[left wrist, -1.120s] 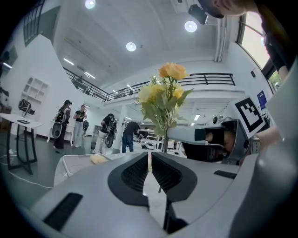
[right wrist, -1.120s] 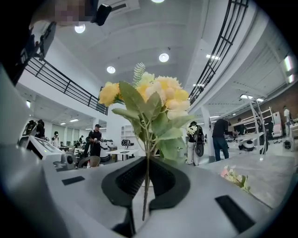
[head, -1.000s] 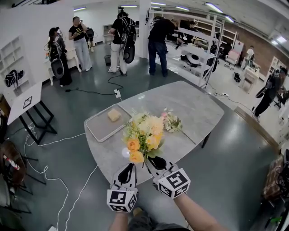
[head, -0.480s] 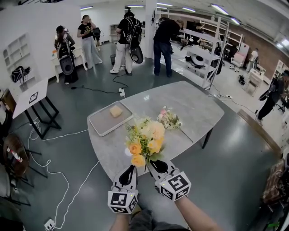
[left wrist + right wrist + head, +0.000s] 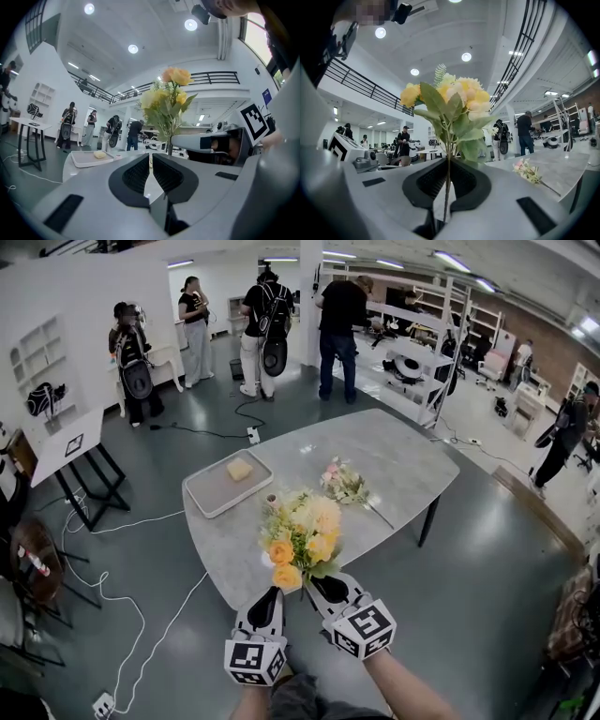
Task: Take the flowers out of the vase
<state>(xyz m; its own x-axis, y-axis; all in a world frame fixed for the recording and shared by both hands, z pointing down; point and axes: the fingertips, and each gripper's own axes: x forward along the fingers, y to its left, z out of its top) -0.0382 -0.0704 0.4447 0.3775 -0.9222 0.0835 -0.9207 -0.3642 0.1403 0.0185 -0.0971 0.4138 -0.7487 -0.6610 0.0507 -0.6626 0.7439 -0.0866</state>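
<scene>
Bouquet (image 5: 302, 535) pulled back over table (image 5: 403, 465); right fingers (image 5: 467, 180) clamp stem (image 5: 448, 187); left fingers (image 5: 136, 174) together, empty.

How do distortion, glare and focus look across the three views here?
Head view: strong fisheye bows the table edge; the bouquet is sharp. Left gripper view: black round vignette, ceiling lights blown out. Right gripper view: same vignette, bouquet crisp against a bright ceiling.

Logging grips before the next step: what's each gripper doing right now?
Left gripper: closed, empty.
Right gripper: closed on the yellow bouquet's stem.
</scene>
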